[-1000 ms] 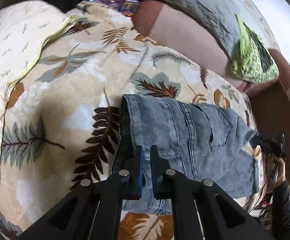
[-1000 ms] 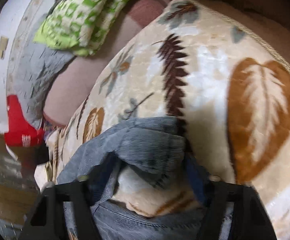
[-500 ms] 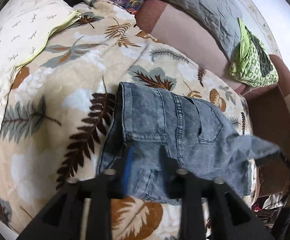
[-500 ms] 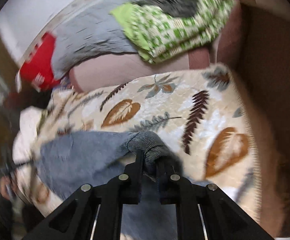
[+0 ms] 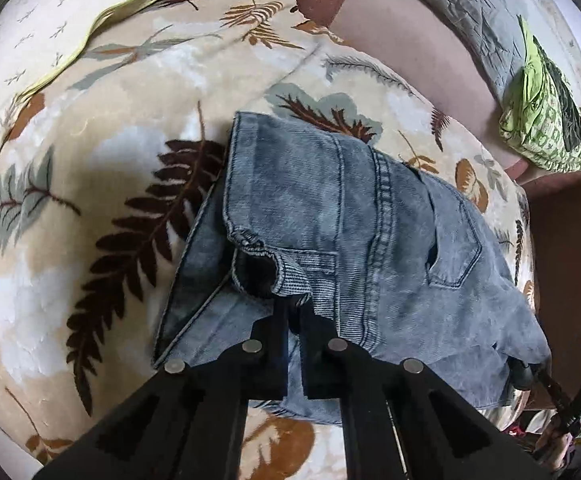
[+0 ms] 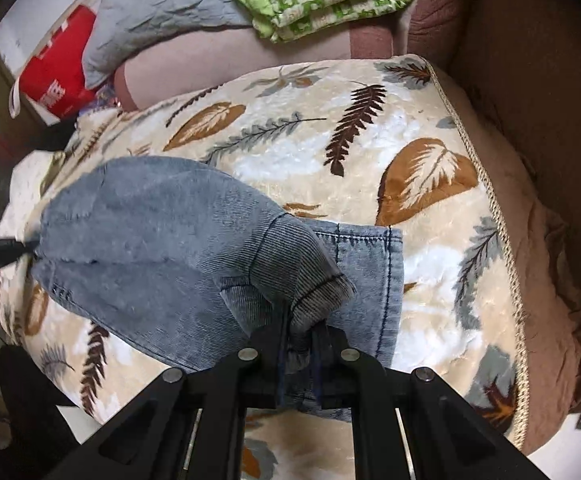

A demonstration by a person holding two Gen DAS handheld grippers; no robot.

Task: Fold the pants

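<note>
Blue denim pants (image 5: 362, 240) lie on my leafy blanket (image 5: 102, 184), which covers a big cushion on the brown sofa (image 6: 530, 60).

Stuff around: a grey quilted pillow (image 5: 466, 12) leans on the sofa back, w/ a green checked cloth (image 5: 546, 128) just beside it. In the right view the green cloth (image 6: 322, 0) sits on top of the grey pillow (image 6: 158, 12), and a red bag (image 6: 62, 68) is off to the left of them. A cream cloth w/ a yellow-green edge (image 5: 90, 32) lies over the far left of the blanket. Nothing sits between my grippers and the pants.

My left gripper (image 5: 293, 312) is at the near edge of the pants. Its two fingers are almost together and a bit of the hem folds down right over the tips, so it is pinching the denim. A back pocket (image 5: 454, 240) shows to the right of it.

My right gripper (image 6: 299, 332) is squeezed tight on a bunched corner of the pants (image 6: 162, 248). The cloth is lifted up into a hump there & the rest spreads off to the left. A flat layer w/ dark stitching lies under it on the blanket (image 6: 410, 176). Far left I can see my other gripper's tip, v. small, touching the pants' far end.
</note>
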